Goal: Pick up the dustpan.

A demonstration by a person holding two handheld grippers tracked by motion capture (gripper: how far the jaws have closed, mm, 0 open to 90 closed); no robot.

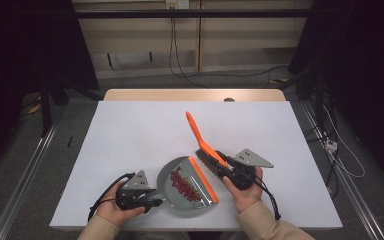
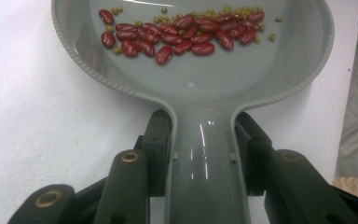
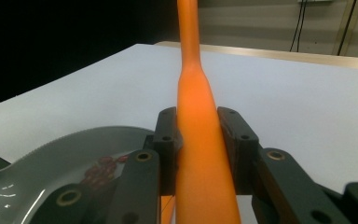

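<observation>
A lab-like recording bay: dark curtains, metal frame, loose cables, white table.

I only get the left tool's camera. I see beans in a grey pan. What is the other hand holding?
Observer: The right tool is shut on an orange brush, gripping its handle.
Operator: Does the brush touch the dustpan?
Observer: Its dark bristles sit just beside the orange front edge of the dustpan; I cannot tell whether they touch.
Operator: Are any beans left on the table?
Observer: I see none on the white table; the beans lie in a band inside the pan.
Operator: Who holds the pan?
Observer: The left tool clamps its grey handle.
</observation>
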